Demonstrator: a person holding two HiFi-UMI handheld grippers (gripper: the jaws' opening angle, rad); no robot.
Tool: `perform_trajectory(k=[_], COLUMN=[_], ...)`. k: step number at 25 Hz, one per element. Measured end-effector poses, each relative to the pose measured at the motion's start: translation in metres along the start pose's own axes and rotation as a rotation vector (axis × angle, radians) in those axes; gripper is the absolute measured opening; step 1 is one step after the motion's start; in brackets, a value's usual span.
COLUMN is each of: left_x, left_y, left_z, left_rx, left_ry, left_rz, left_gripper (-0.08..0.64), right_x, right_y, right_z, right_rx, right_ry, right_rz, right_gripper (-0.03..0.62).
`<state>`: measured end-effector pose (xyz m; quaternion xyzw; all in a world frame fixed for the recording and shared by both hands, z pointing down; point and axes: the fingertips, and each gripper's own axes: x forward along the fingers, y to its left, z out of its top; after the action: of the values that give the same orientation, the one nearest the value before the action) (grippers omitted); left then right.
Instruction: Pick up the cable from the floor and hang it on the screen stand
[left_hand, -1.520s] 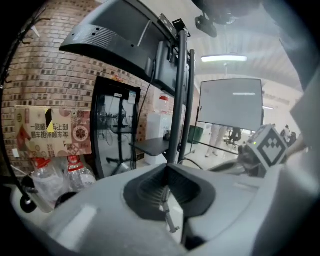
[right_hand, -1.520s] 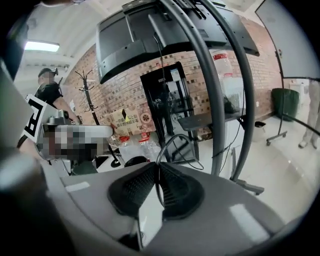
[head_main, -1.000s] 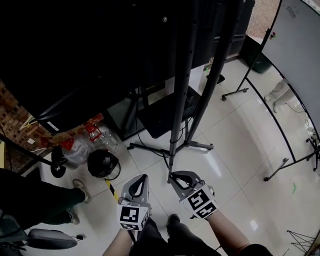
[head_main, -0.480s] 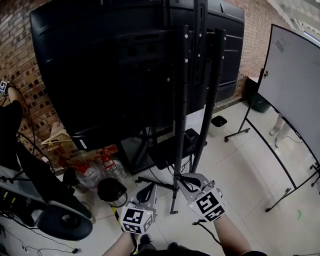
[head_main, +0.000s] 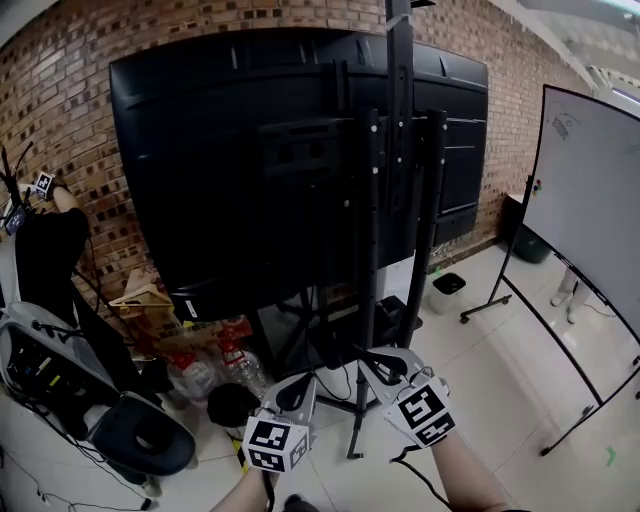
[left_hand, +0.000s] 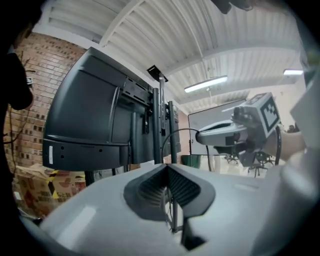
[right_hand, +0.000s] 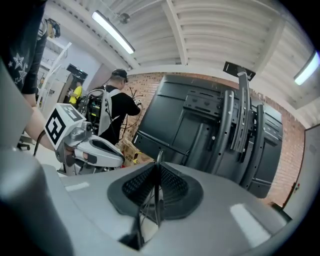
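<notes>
Brick wall (head_main: 80, 100) backdrop | left gripper (head_main: 296, 388) and right gripper (head_main: 376, 362) both clenched on cable (right_hand: 159, 160), strung sideways between them | screen stand (head_main: 371, 260) dead ahead, posts upright, right gripper nearer

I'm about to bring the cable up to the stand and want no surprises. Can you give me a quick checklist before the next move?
1. Left tongs closed on the cable: ok. The pads are together with the thin black cable coming out at their tips.
2. Right tongs closed on the cable: ok. The cable stands up between the pads.
3. Cable spans the two tongs without a snag: ok. It arcs freely from left to right.
4. Screen stand ahead of both tongs: ok. Its posts stand straight in front.
5. Hook or bracket to hang it on: cannot tell.
6. Loose end off the floor: cannot tell. It drops out of the head view.
</notes>
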<state>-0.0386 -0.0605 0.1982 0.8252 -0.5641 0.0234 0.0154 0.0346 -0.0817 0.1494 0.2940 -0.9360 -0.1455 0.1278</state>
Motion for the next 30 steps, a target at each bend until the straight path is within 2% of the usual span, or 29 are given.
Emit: perform_trajectory(k=[3, 6, 12, 17, 25, 30], left_x=[0.001, 0.012, 0.045, 0.093, 0.148, 0.176], left_y=[0.000, 0.000, 0.026, 0.055, 0.094, 0.095], left_z=[0.010, 0.015, 0.053, 0.082, 0.149, 0.189], left_rx=[0.014, 0.012, -0.001, -0.011, 0.037, 0.067], left_ry=[0.002, 0.034, -0.037, -0.030, -0.143, -0.183], left_rz=[-0.004, -0.044, -0.088, -0.134, -0.217, -0.268], left_gripper=[0.005, 0.005, 0.005, 0.005, 0.005, 0.005], right_x=[0.001, 0.006, 0.031, 0.062, 0.082, 0.079], right_y=[-0.009, -0.029, -0.077, -0.132, -0.227, -0.274], right_z=[0.010, 0.028, 0.061, 0.102, 0.157, 0.189], right_rx=[-0.003, -0.013, -0.067, -0.071, -0.071, -0.078], right_ry=[-0.019, -0.044, -0.066, -0.110, -0.183, -0.218], right_rz=[0.001, -0.026, -0.082, -0.092, -0.274, -0.352], right_gripper=[0.032, 0.032, 0.032, 0.032, 0.032, 0.031])
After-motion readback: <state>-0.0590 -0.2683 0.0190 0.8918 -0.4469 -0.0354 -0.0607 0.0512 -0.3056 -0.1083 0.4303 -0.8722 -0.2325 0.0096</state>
